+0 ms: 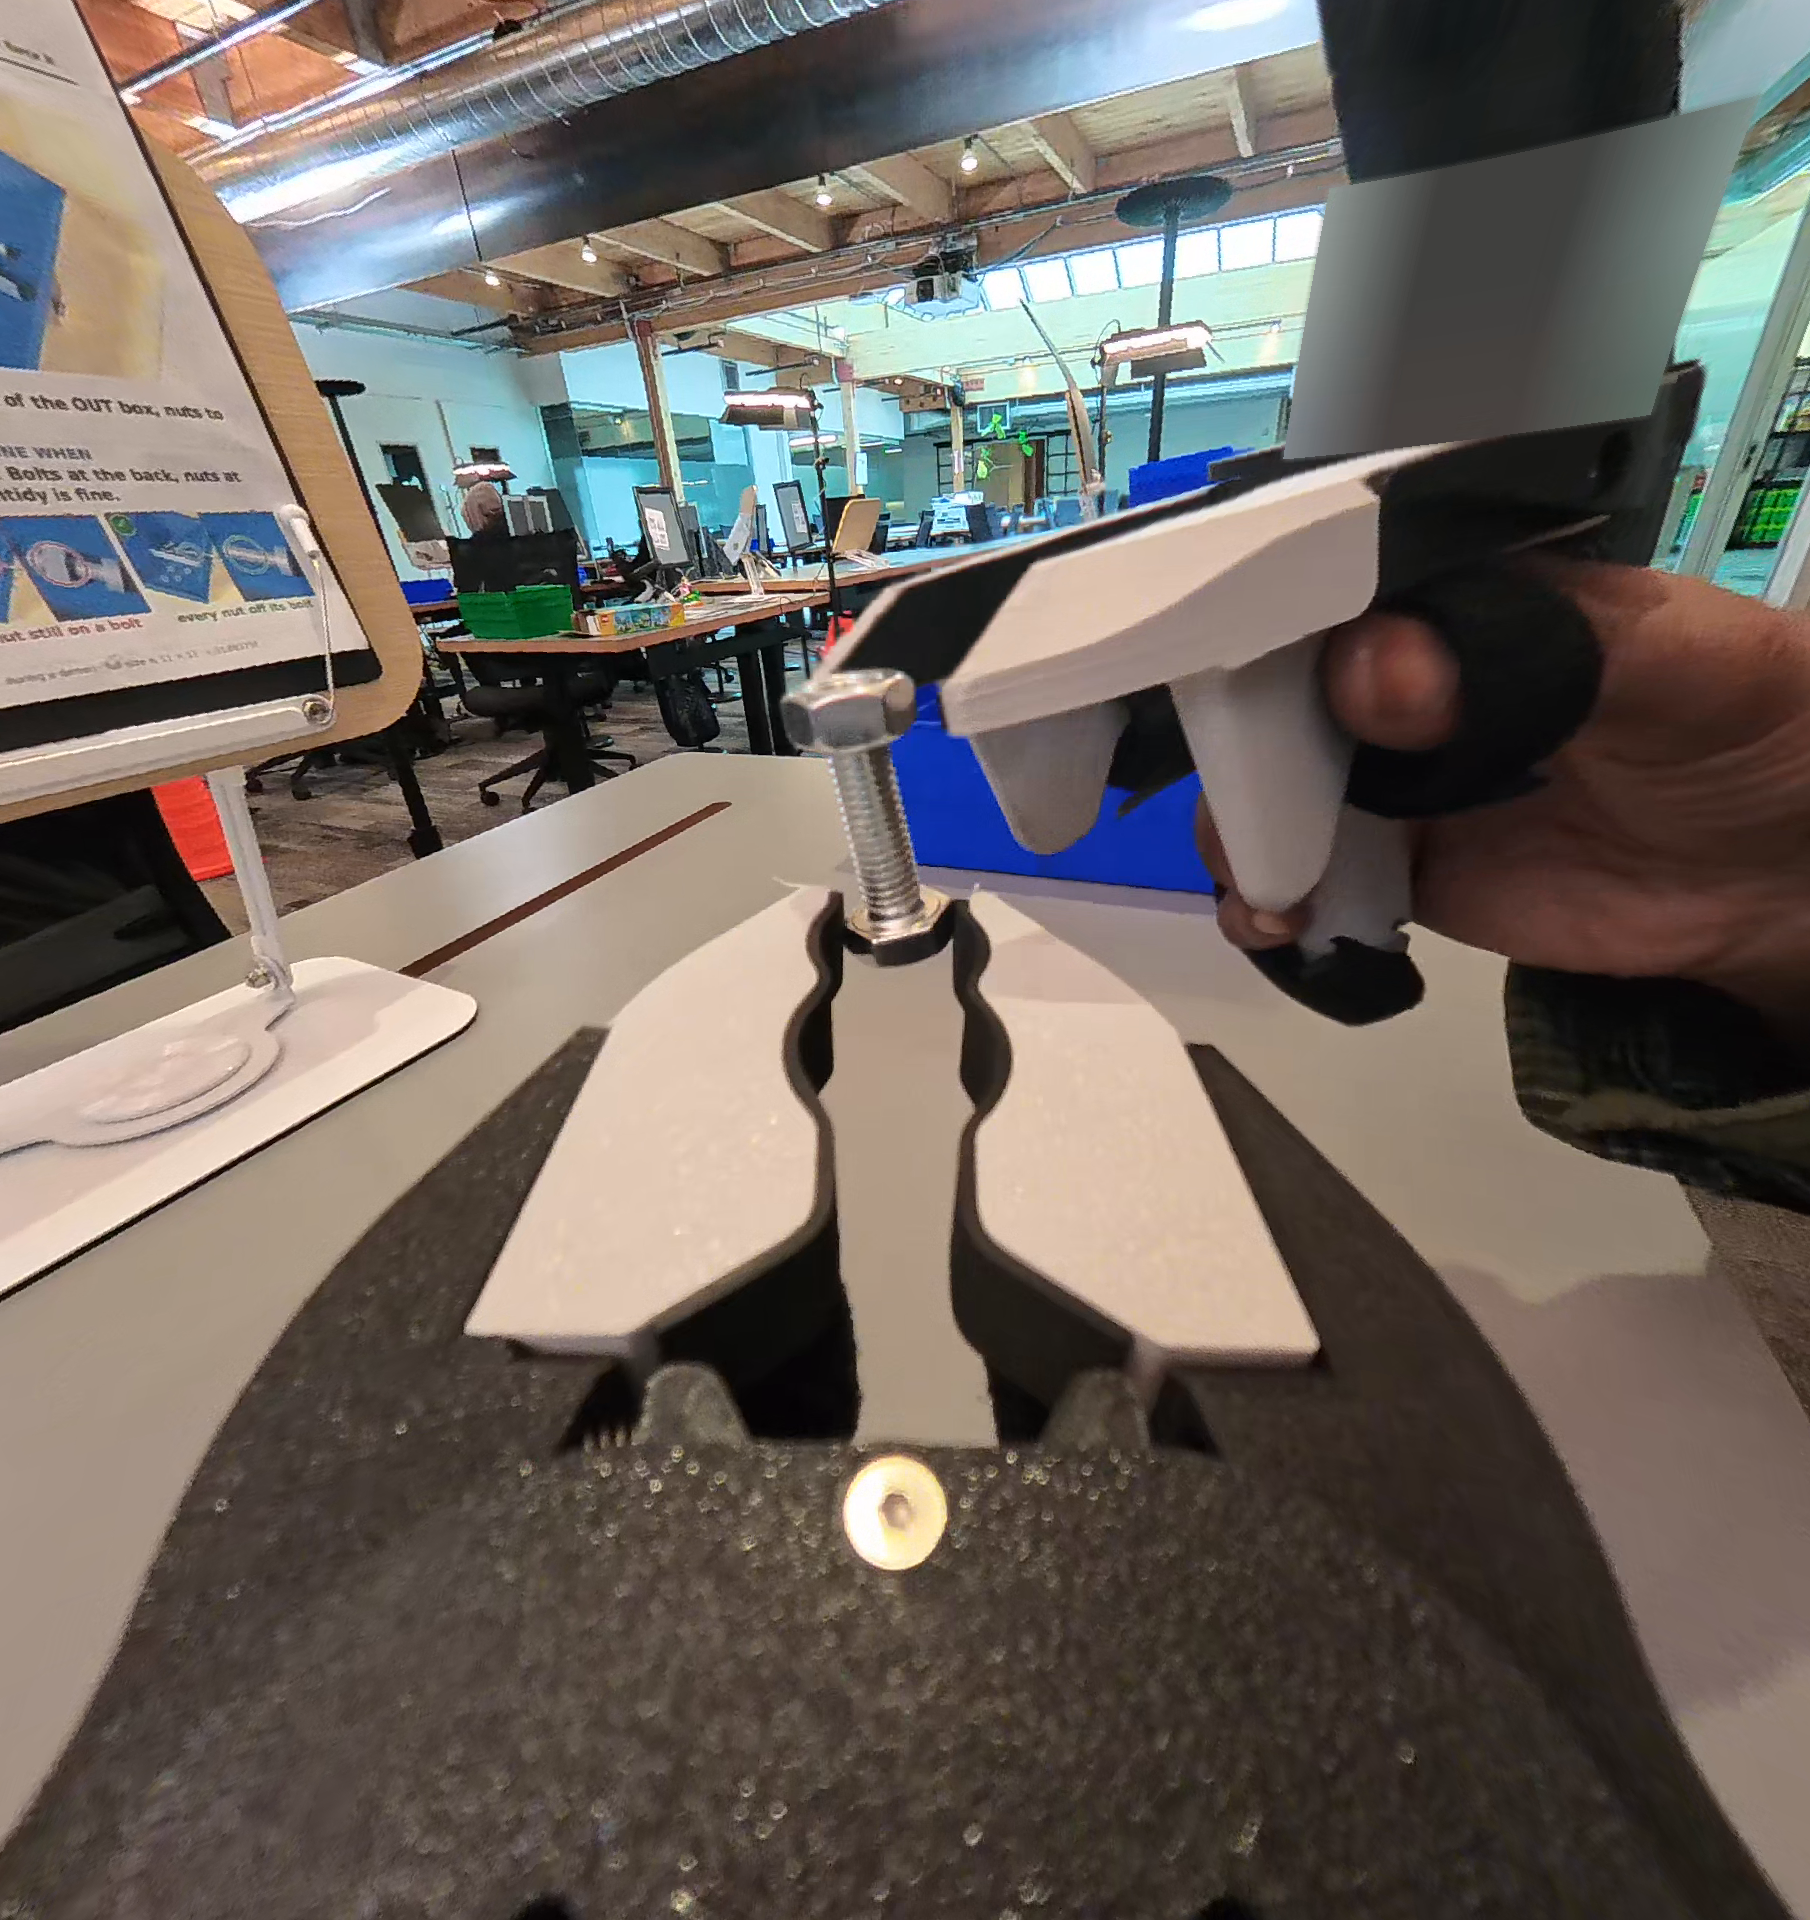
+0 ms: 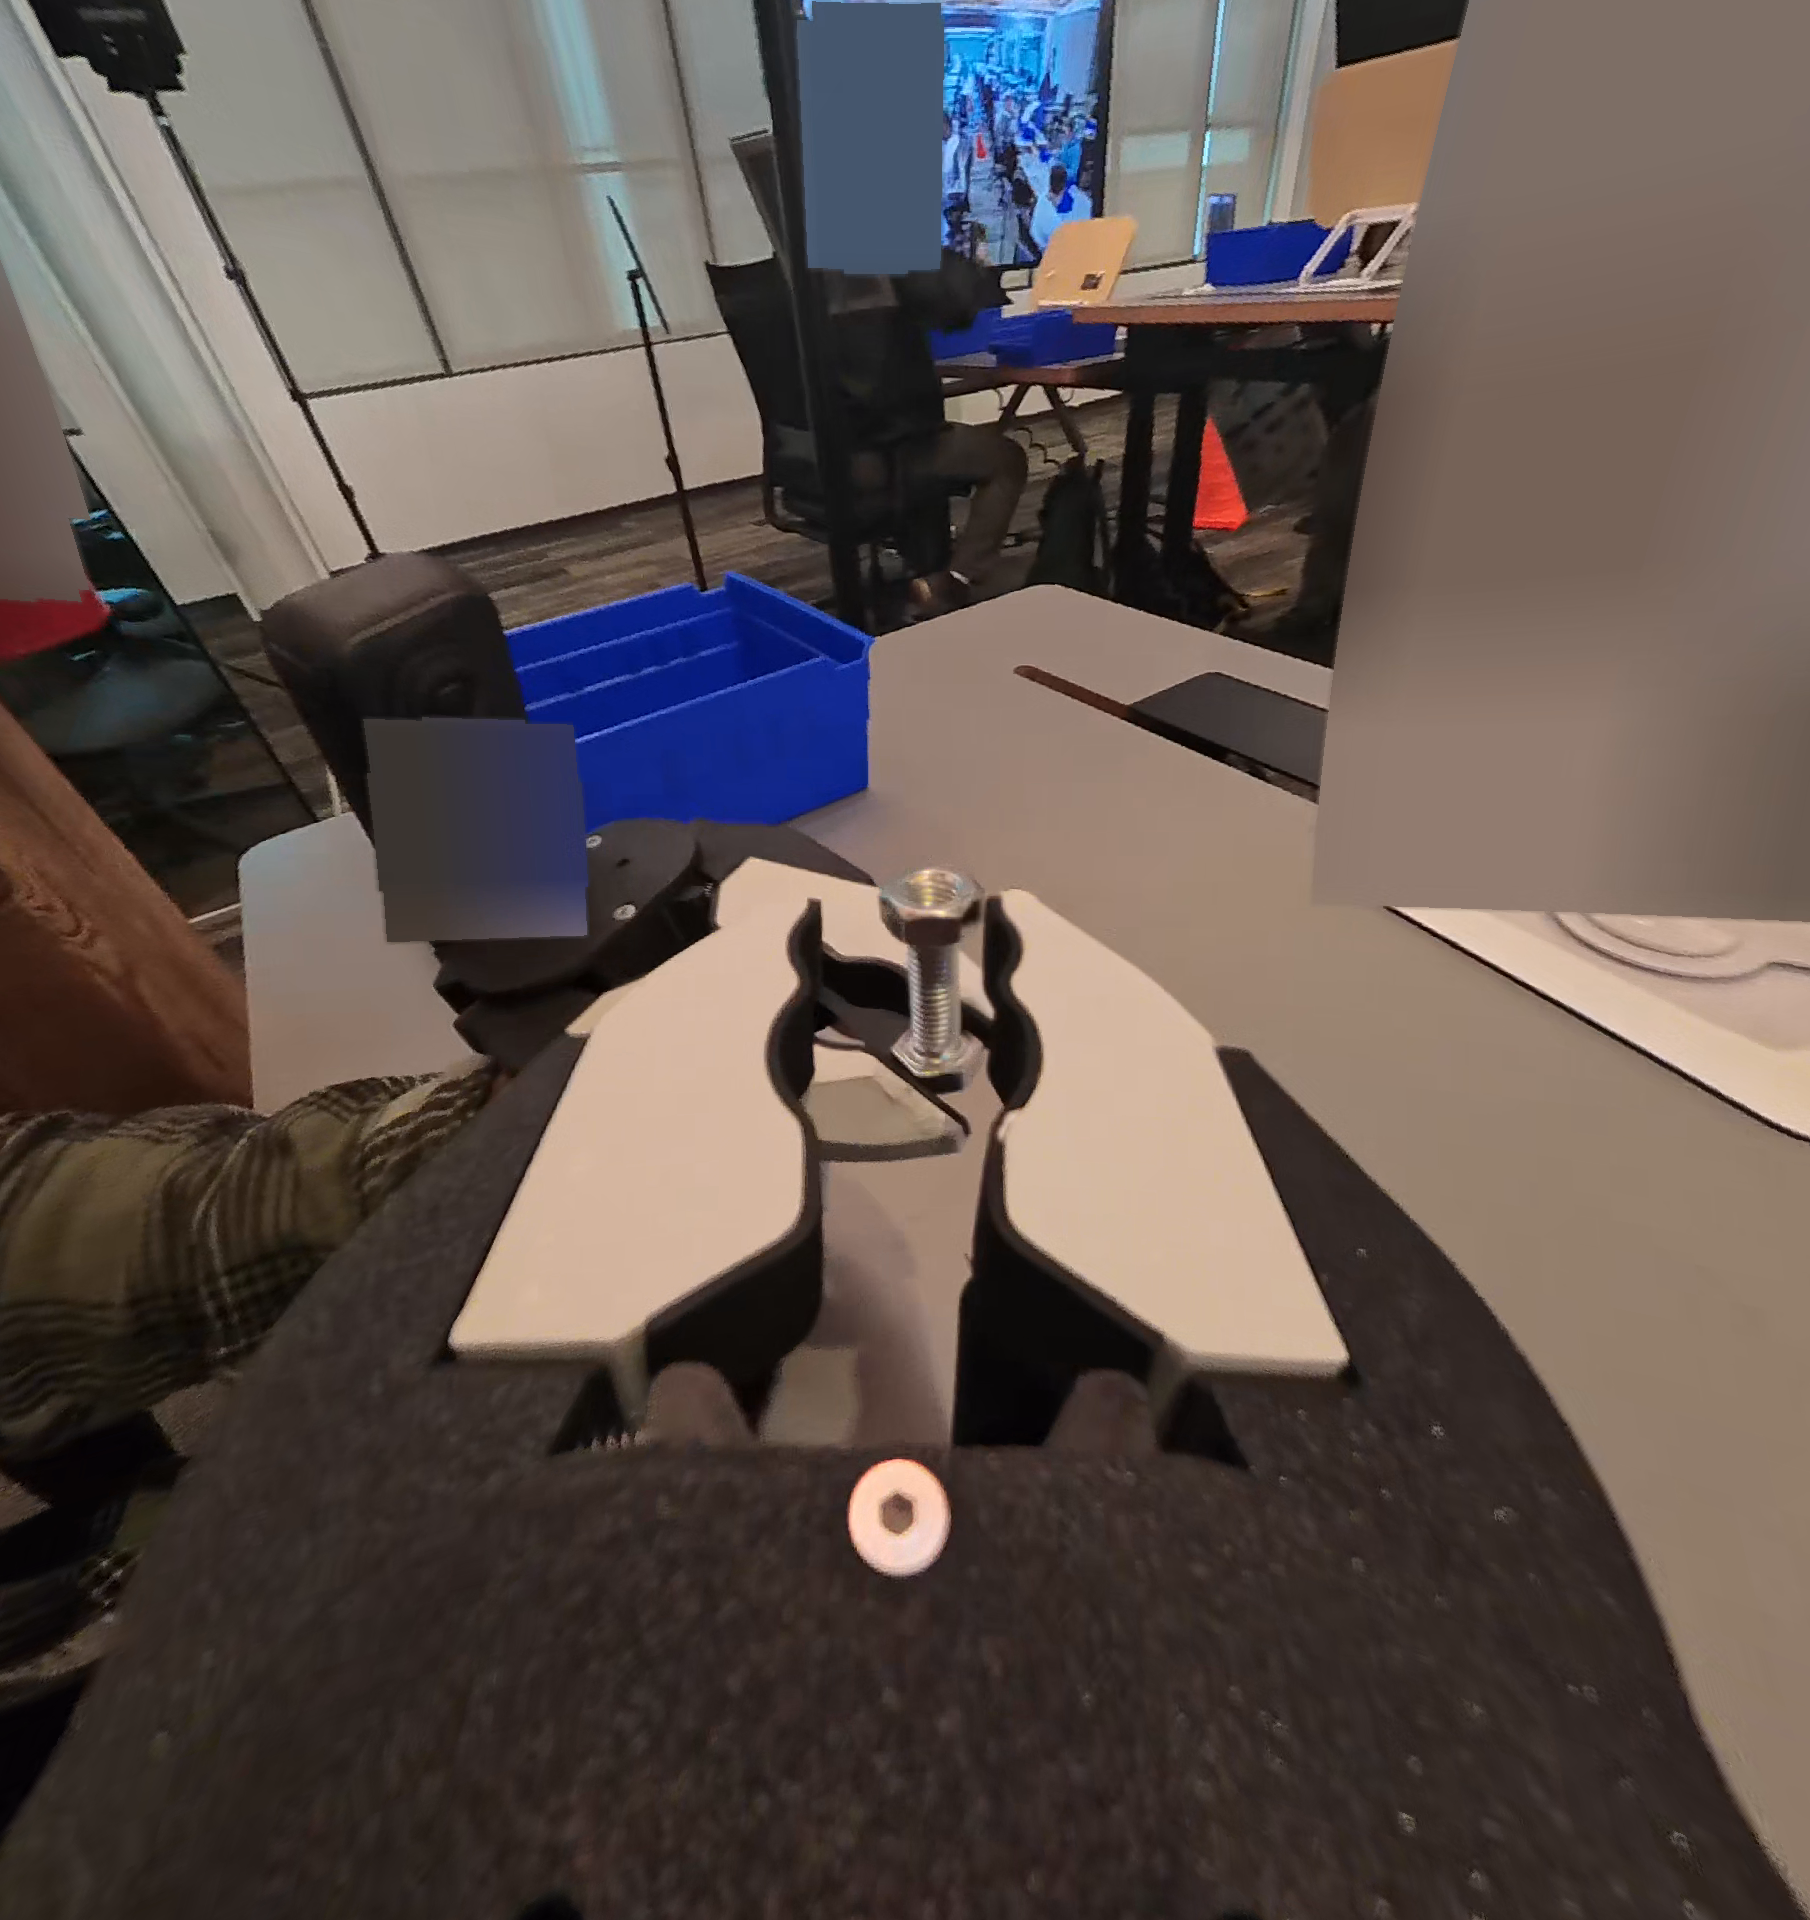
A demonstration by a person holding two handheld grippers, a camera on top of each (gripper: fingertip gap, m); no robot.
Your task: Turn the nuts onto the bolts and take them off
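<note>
Left hand-held gripper (image 1: 896, 935) clamps the upright bolt's (image 1: 880, 831) base; right hand-held gripper (image 2: 927, 904) (angled downward) pinches its top.

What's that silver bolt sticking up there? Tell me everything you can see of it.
The bolt is shiny silver metal, short, with a threaded shaft and a six-sided head. It stands upright, head down. The left hand-held gripper clamps its head. A matching nut sits on its top end, between the fingertips of the right hand-held gripper; whether they squeeze the nut is unclear.
</note>
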